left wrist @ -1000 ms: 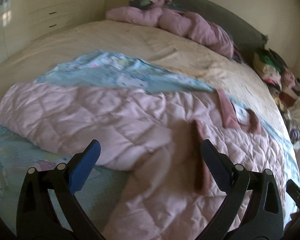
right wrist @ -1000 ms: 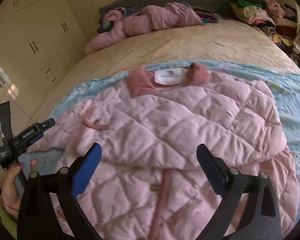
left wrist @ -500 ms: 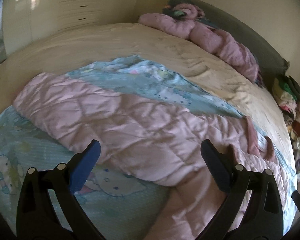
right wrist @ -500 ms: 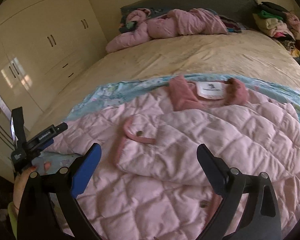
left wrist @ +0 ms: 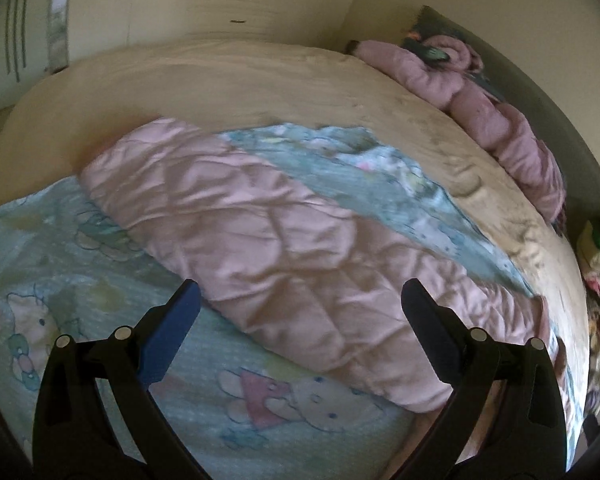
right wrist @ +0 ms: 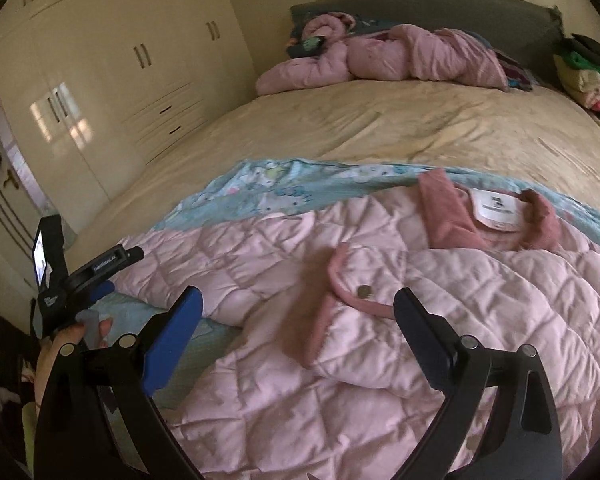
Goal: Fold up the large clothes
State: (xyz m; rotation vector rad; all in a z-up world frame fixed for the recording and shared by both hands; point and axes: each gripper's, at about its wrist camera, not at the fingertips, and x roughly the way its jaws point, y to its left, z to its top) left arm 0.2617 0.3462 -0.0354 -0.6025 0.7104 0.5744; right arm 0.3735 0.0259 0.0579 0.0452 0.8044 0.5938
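Pale pink quilted jacket (right wrist: 380, 360) (darker rose collar (right wrist: 444, 216)) on a light-blue cartoon-print sheet (left wrist: 100, 280).

A: The pink jacket (right wrist: 380, 360) runs off the bottom edge in the right wrist view, so its hem is cut off.

B: Its label (right wrist: 496, 206) carries print too small to read.

A: In the left wrist view the sleeve (left wrist: 260, 240) is blurred, and the pile of clothes (left wrist: 598, 264) at the bed's right edge is clipped.

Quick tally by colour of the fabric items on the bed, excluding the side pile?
Pink quilted jacket, spread out: 1
Pink padded garment by the headboard: 1
Blue cartoon-print sheet: 1
Beige bedspread: 1
Total: 4
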